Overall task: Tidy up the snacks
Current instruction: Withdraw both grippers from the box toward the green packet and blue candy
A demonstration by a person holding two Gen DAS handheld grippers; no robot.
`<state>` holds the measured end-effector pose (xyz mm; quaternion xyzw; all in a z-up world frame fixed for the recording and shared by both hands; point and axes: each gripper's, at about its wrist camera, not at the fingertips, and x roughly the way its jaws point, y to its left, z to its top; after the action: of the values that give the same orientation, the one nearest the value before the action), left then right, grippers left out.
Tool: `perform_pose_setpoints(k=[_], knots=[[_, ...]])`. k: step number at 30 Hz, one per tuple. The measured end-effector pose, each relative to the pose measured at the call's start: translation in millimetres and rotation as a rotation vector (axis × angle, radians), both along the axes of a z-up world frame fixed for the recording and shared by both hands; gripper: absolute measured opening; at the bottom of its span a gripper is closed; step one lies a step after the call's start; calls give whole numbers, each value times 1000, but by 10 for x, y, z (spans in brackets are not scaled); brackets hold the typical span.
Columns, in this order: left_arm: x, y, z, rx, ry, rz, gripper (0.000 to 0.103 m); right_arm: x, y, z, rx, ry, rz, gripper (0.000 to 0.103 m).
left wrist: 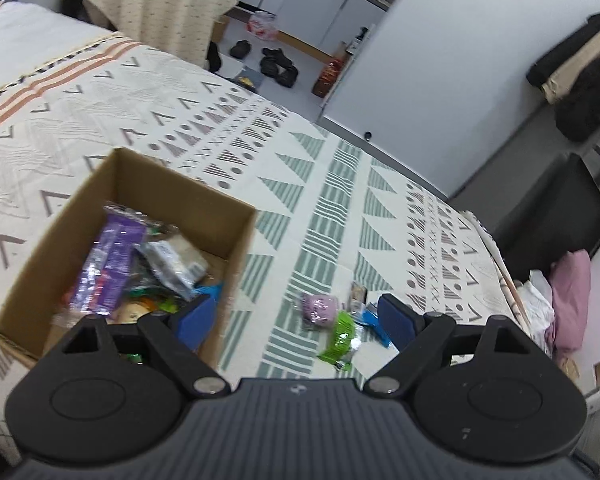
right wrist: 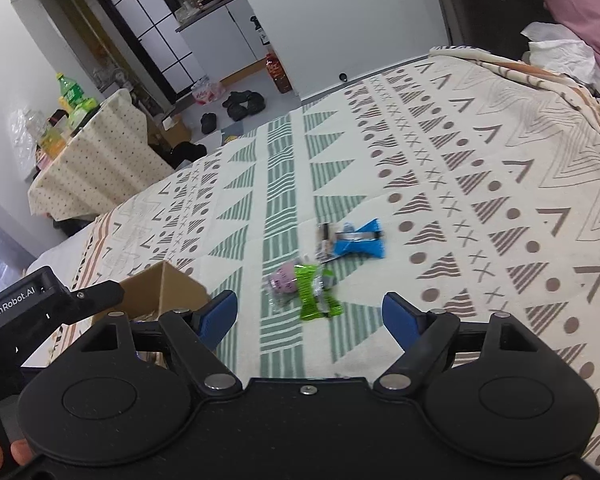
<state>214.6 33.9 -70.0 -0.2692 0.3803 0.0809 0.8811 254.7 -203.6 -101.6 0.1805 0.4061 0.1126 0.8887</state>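
**A:** How far along would you say this is?

**B:** Well past halfway, I'd judge. The cardboard box (left wrist: 128, 248) sits on the patterned bedspread (left wrist: 340, 184) and already holds a heap of packets, a purple one (left wrist: 108, 264) on top and a clear-wrapped one (left wrist: 176, 260) beside it. Outside the box, just off its open side, I count about 4 snacks left on the cover in 1 small cluster.

**A:** Which ones?

**B:** Going by size: a blue packet (right wrist: 360, 238) farthest from the box, a green one (right wrist: 316, 292) nearer, a pinkish round one (right wrist: 284, 280) touching the green on the box side, and a small slim pack (right wrist: 325, 240) against the blue. They're blurred, so I can't read any labels.

**A:** And the hands?

**B:** Both tools tilt downward over the bed. The left gripper (left wrist: 300, 316) hangs with 1 pad over the box's near corner and the other toward the cluster, jaws spread, nothing between them. The right gripper (right wrist: 310, 316) faces the cluster directly, away from the box, jaws also wide and empty, the green packet just ahead of its gap. A fingertip (right wrist: 18, 450) of the person shows at that view's lower edge.

**A:** So next is another pick?

**B:** Likely, with the right one best placed.
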Motion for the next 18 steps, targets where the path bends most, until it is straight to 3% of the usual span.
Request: perform_pose_setpoints(k=[10,18], knots=[[168,-322,-138,48,6,-21,87,155,-299,-204,49,26,-8,68],[347,-376,-223,41,84,21,85,364,-407,-378,80,60,3,64]])
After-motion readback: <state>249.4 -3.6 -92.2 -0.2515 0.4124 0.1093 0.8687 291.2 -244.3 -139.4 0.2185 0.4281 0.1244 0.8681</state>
